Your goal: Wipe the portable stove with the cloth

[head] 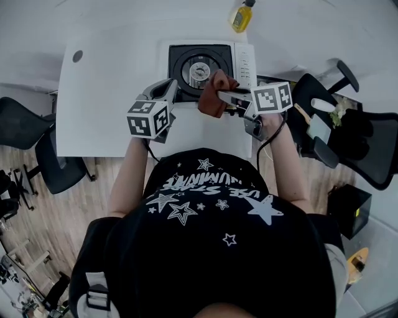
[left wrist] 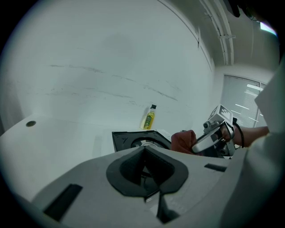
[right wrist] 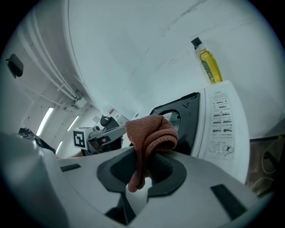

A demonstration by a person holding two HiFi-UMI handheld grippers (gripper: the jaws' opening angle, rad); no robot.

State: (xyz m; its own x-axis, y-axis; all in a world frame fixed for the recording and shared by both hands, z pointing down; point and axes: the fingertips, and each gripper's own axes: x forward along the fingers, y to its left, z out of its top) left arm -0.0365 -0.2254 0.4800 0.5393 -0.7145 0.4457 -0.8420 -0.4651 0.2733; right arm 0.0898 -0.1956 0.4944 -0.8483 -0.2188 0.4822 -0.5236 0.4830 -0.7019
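Note:
The portable stove (head: 205,65), black-topped with a white control panel at its right, sits at the far middle of the white table (head: 106,105). My right gripper (head: 222,98) is shut on a rust-brown cloth (head: 214,93), which hangs bunched over the stove's near right edge. In the right gripper view the cloth (right wrist: 151,133) droops from the jaws in front of the stove (right wrist: 189,116). My left gripper (head: 166,90) hovers at the stove's near left corner, jaws shut on nothing. The left gripper view shows the stove (left wrist: 129,139) and cloth (left wrist: 182,141) ahead.
A yellow oil bottle (head: 241,15) stands behind the stove by the wall. Black office chairs sit left (head: 25,130) and right (head: 348,124) of the table. A cable grommet (head: 77,56) marks the table's far left. The person's torso is against the near edge.

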